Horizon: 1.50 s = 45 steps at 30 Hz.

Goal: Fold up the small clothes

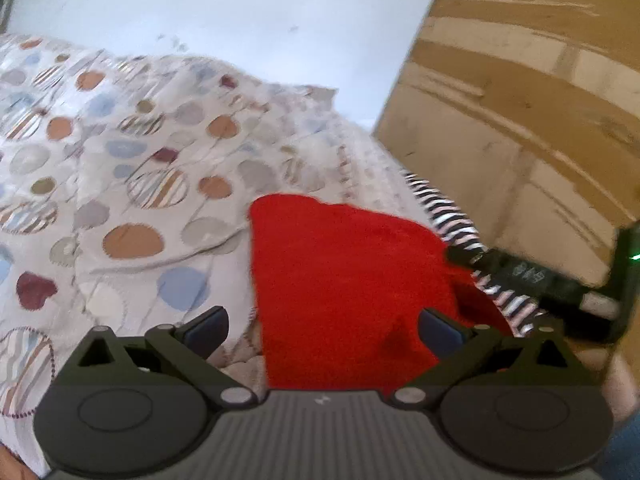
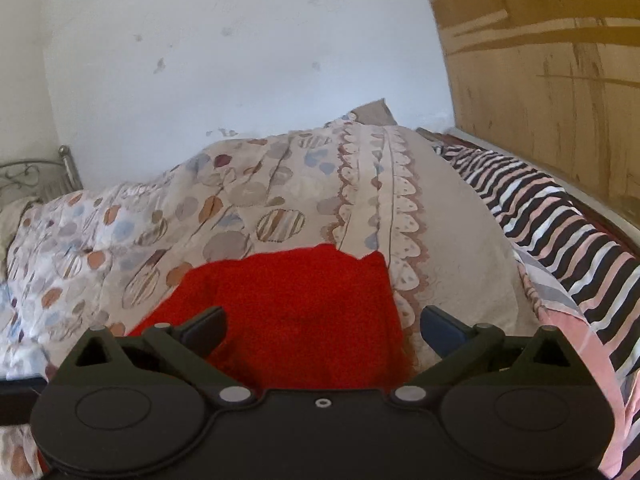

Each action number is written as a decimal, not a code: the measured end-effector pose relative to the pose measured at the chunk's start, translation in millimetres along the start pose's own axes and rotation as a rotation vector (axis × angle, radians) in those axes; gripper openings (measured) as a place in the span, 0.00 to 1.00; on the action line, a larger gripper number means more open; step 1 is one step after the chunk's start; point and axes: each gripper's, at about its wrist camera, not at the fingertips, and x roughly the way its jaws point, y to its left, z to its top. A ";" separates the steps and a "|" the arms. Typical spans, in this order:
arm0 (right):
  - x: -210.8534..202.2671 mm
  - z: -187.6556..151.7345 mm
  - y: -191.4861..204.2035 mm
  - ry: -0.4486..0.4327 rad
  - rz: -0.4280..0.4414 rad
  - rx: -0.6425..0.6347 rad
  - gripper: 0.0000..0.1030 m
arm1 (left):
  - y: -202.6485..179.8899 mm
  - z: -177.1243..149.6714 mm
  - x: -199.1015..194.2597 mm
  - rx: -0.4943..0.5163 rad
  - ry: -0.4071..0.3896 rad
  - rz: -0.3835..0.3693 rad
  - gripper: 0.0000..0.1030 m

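A small red knitted garment lies folded on the patterned quilt; in the right wrist view the red garment sits low in the middle. My left gripper hovers just above its near part, jaws wide open, nothing between the pads. My right gripper is also open wide over the garment's near edge, holding nothing. In the left wrist view the right gripper's dark body shows at the garment's right side.
The quilt with coloured dots covers the bed. A black, white and pink striped cloth runs along the right edge. A wooden panel rises on the right, a white wall behind, a metal bed frame far left.
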 end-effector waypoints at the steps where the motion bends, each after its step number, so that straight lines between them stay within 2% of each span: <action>1: 0.2 5.0 4.2 -0.003 0.007 -0.005 0.99 | 0.8 -1.8 6.2 0.002 0.020 0.021 1.00; 3: 2.2 12.7 15.5 0.010 0.053 -0.035 0.99 | 0.7 -8.9 15.2 0.015 0.055 0.032 1.00; 5: 4.8 12.2 28.3 0.033 0.086 -0.096 0.99 | 4.8 -21.0 16.9 0.004 0.057 0.013 0.99; 9: 12.0 -10.2 48.2 0.083 0.005 -0.293 0.99 | 12.8 -35.7 14.6 -0.022 0.061 -0.012 0.99; 12: 9.3 -32.8 44.1 0.091 0.005 -0.324 0.99 | 16.2 -42.5 16.0 -0.010 0.072 -0.021 1.00; 14: 4.1 -48.8 40.5 0.055 0.000 -0.330 0.99 | 15.8 -47.4 16.1 0.003 0.071 -0.019 1.00; 17: -4.6 -59.2 33.6 -0.012 0.029 -0.288 0.99 | 14.6 -49.9 14.8 -0.002 0.065 -0.018 1.00; 20: -14.6 -52.1 20.0 -0.058 0.078 -0.218 1.00 | 12.9 -46.2 13.5 0.018 0.056 -0.009 1.00; 23: -20.4 -41.9 2.3 -0.103 0.047 -0.118 1.00 | 11.5 -44.5 14.1 0.027 0.056 -0.006 1.00; 29: -3.4 -31.7 -46.4 -0.020 -0.024 0.182 1.00 | 11.9 -45.0 14.2 0.015 0.056 -0.007 1.00; 31: 4.2 -32.9 -55.8 0.002 -0.035 0.229 1.00 | 12.2 -45.0 14.1 0.014 0.057 -0.007 1.00; 35: 14.5 -40.7 -58.8 0.033 -0.038 0.228 1.00 | 12.2 -45.0 14.1 0.012 0.057 -0.008 1.00; 45: 18.6 -47.7 -57.3 0.029 -0.039 0.207 1.00 | 13.6 -44.8 15.6 -0.006 0.065 -0.019 1.00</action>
